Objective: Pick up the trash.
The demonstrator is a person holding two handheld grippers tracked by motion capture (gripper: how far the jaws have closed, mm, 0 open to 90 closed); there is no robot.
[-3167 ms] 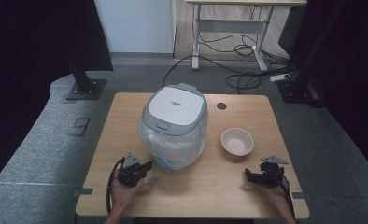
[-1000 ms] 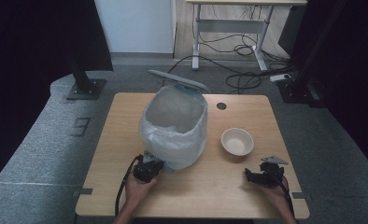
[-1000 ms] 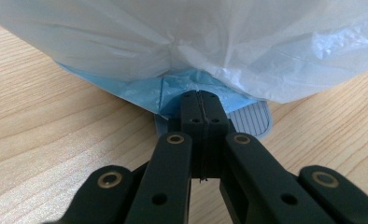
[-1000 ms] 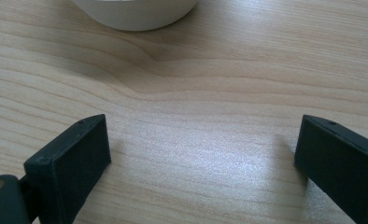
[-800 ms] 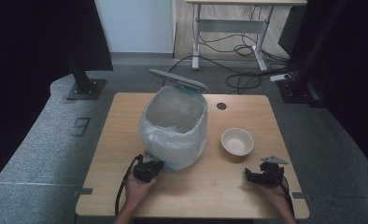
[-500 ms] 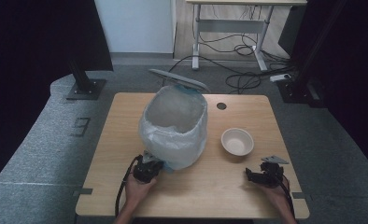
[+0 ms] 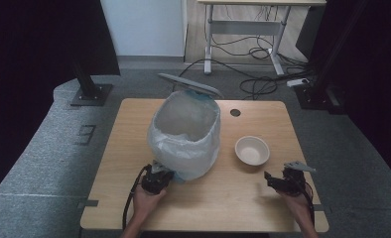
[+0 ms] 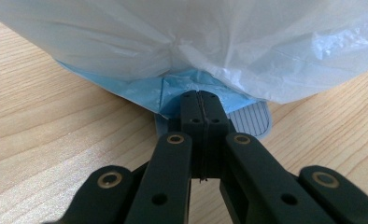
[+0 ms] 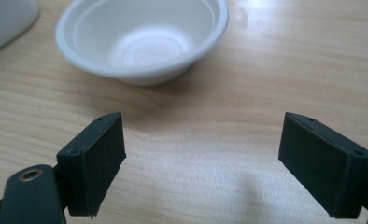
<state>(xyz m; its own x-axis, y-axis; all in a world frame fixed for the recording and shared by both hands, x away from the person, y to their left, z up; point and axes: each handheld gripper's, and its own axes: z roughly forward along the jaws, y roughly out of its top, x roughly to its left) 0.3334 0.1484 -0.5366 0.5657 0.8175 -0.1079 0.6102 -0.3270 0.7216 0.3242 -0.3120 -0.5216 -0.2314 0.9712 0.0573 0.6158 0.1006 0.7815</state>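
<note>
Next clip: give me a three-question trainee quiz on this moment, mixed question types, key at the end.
1. True or false: the lid of the pedal bin stands open.
2. Multiple choice: what lies between the jaws of the right gripper? A) the white bowl B) nothing, only bare table shows there C) the bin liner
3. Short answer: where do the tips of the left gripper sit?

Key
1. True: the lid is tipped up behind the liner-covered rim.
2. B. The bowl sits beyond the open jaws, apart from them.
3. At the foot of the bin, jaws together, on or at the grey ribbed pedal under the blue liner edge; real contact is hard to tell.
</note>
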